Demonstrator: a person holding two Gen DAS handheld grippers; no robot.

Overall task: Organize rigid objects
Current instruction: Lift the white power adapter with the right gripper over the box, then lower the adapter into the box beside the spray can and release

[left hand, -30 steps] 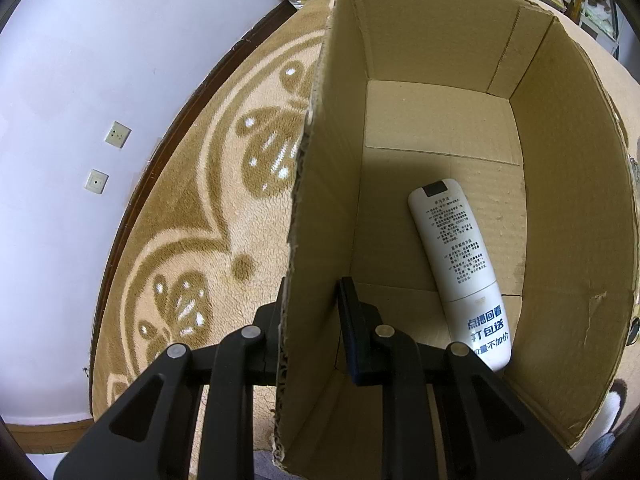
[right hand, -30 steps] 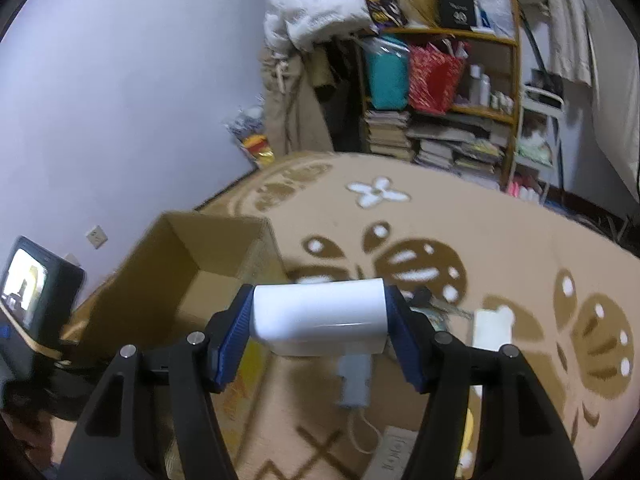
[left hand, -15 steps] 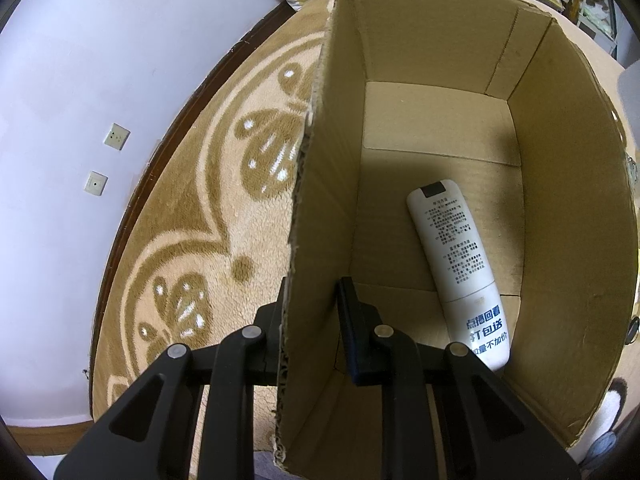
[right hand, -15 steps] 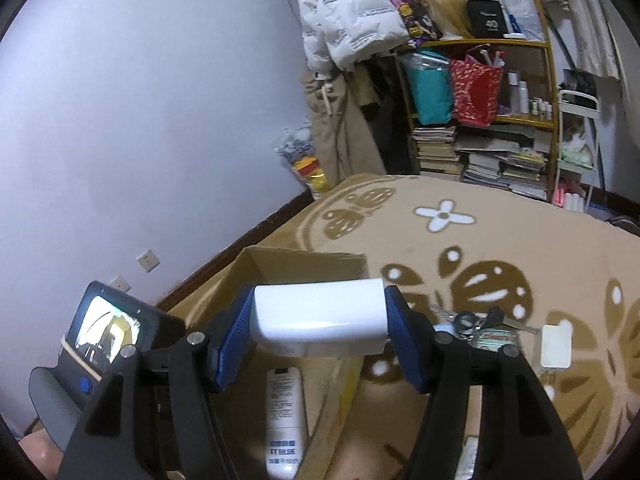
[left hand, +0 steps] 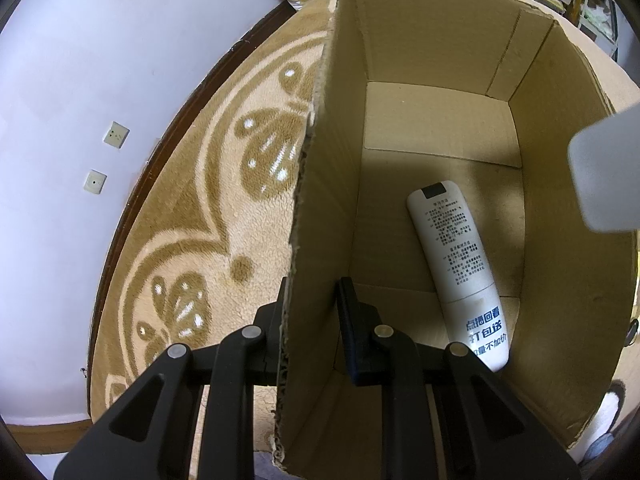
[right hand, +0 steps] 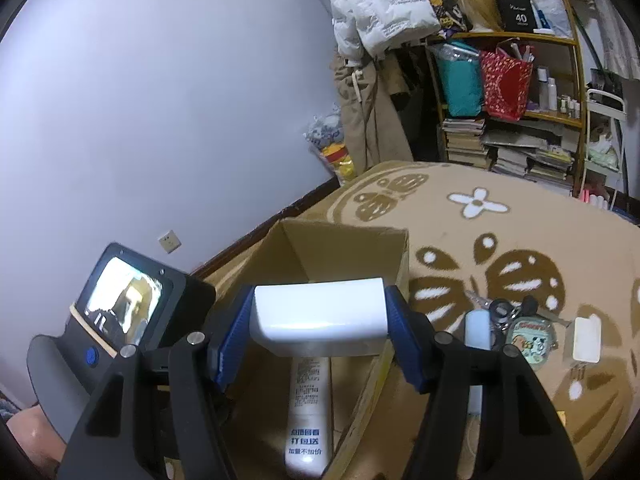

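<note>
The white remote control (left hand: 460, 268) lying in the cardboard box (left hand: 560, 240) carries blue Chinese print near its lower end, reading 点播回看, 打包送 and 加量不加价, with blocks of small black print above that are too fine to read. In the right wrist view the same three blue lines show on the remote. A black box (right hand: 519, 16) on top of the shelf (right hand: 560, 118) bears the number 40 in white.

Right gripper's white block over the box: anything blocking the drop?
Nothing visible blocks it. The white block, clamped in the right gripper, hangs over the open cardboard box. The remote lies on the floor inside; bare cardboard remains beside it. The left gripper pinches the box's wall.
</note>
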